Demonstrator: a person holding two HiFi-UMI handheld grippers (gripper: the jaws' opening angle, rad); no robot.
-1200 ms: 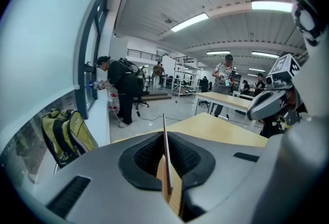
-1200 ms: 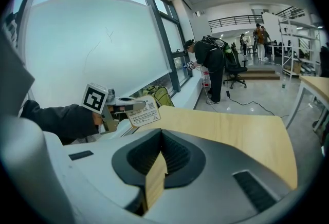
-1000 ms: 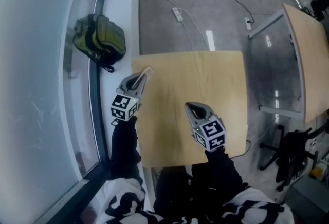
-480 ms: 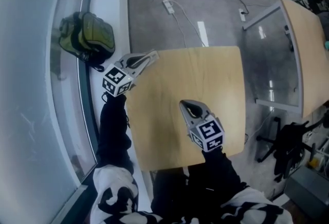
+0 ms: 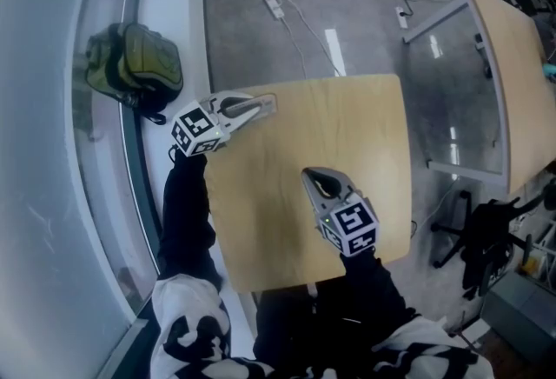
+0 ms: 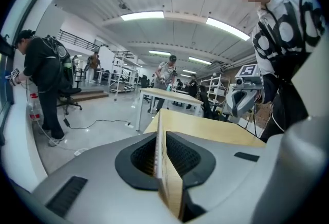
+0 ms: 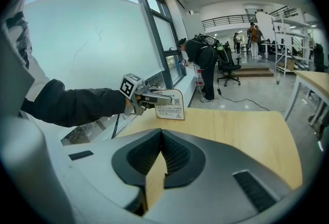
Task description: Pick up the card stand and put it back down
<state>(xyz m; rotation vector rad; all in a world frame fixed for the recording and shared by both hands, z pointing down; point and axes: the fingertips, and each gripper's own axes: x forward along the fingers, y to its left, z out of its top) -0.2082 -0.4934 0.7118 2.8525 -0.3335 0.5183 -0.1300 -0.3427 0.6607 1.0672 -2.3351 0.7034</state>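
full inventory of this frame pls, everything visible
card stand: 1, white face, in left gripper at table's far-left corner
table: 1, light wood, under both grippers
second table: 1, light wood, right
backpack: 1, olive green, window ledge, left
power strip: 1, white, floor beyond table, cables attached
office chair: 1, black, lower right
bystander: 1, dark clothes, by window; more people farther back
left gripper: 1, grey, shut on card stand
right gripper: 1, grey, shut, empty, over table

Grey L gripper (image 5: 269, 101), R gripper (image 5: 309, 173); black sleeves (image 5: 182, 203).
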